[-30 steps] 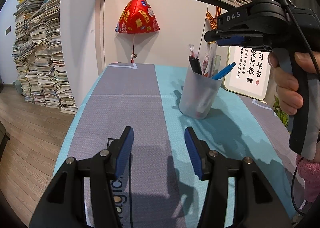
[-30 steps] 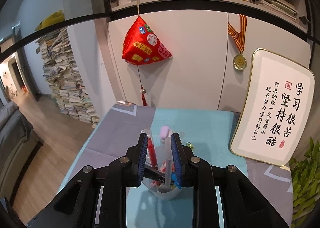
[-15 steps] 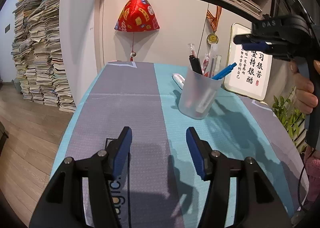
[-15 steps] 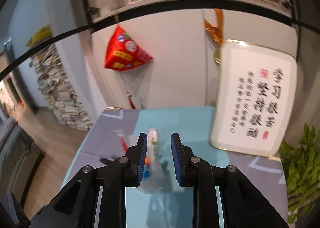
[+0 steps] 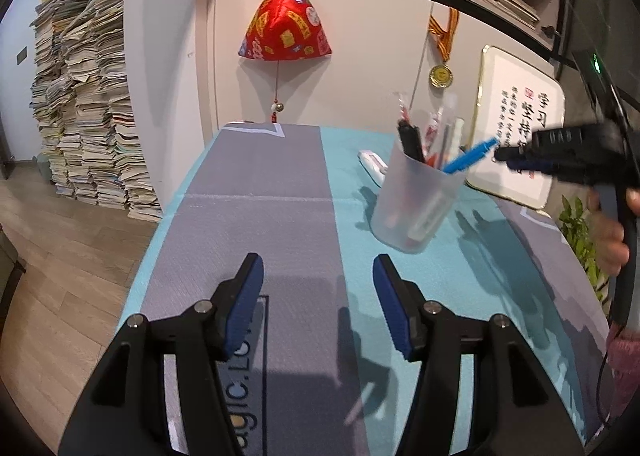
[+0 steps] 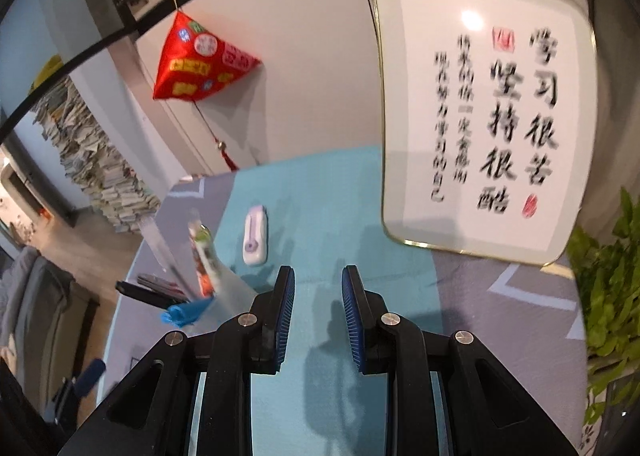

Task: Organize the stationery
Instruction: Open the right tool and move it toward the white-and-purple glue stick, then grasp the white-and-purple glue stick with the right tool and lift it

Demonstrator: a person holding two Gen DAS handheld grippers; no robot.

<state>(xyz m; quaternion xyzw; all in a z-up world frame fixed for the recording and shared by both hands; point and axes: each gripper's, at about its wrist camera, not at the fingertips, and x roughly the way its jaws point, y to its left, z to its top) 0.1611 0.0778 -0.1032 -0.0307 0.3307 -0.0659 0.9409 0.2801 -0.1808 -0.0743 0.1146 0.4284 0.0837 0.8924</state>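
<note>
Frosted clear pen cup (image 5: pixel 416 203) sits mid-mat, stuffed w/ pens incl. a blue one (image 5: pixel 470 157); white correction tape (image 6: pixel 255 235) lies behind it. My left gripper (image 5: pixel 318 298) is approx half open, right gripper (image 6: pixel 318 312) has a narrow gap, both holding nothing.

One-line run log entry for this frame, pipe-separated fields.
left gripper: open, empty, over mat | right gripper: open, narrow gap, empty | pen cup: upright, holds pens | correction tape: loose on mat behind cup

right hand-held gripper (image 6: pixel 318 316) | moved right off pen cup (image 5: pixel 416 199) | empty
</note>
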